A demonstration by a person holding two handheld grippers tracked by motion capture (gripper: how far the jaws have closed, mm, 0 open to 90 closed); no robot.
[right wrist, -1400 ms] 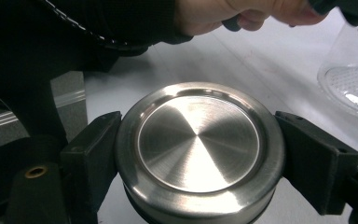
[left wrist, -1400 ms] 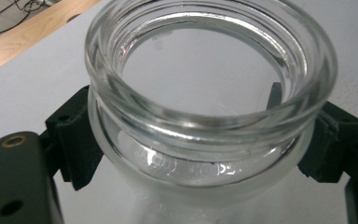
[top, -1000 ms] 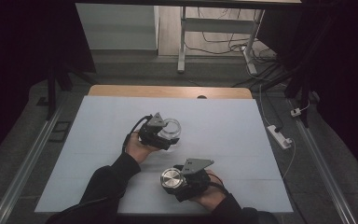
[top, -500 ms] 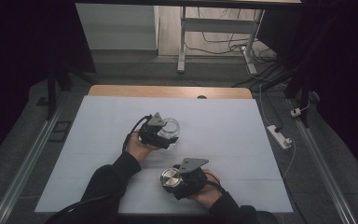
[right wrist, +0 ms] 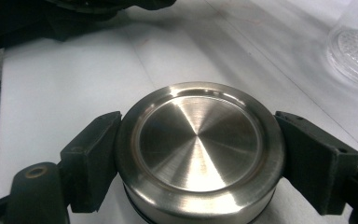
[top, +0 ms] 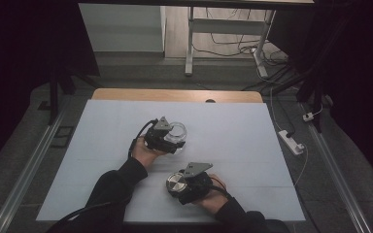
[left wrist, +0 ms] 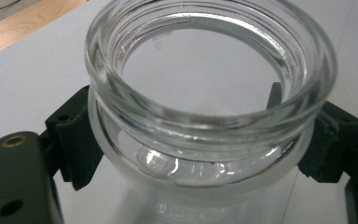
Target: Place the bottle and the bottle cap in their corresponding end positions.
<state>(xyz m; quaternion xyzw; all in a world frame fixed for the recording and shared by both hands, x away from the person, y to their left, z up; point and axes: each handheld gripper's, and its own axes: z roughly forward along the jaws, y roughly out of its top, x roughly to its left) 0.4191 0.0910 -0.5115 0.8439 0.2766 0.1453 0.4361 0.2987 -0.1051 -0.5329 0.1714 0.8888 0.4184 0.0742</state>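
A clear glass jar point(top: 176, 133) with an open mouth stands on the white table point(top: 233, 131) near its middle. My left gripper point(top: 171, 141) is shut on it; in the left gripper view the black pads point(left wrist: 77, 137) press on both sides of the jar point(left wrist: 205, 93) just below its threaded neck. A round brushed-metal lid point(top: 176, 182) lies flat side up, low over the table's front part. My right gripper point(top: 178, 185) is shut on the lid point(right wrist: 200, 144), its pads point(right wrist: 93, 158) clamping the rim from both sides.
The jar's base point(right wrist: 356, 51) shows at the top right of the right gripper view. The table's wooden far edge point(top: 175, 95) lies behind the jar. A white power strip point(top: 291, 141) lies on the floor to the right of the table. Dark sleeves reach in from the bottom.
My right gripper has sunk a little toward the table with the lid in it. The left gripper and the jar have stayed where they were.
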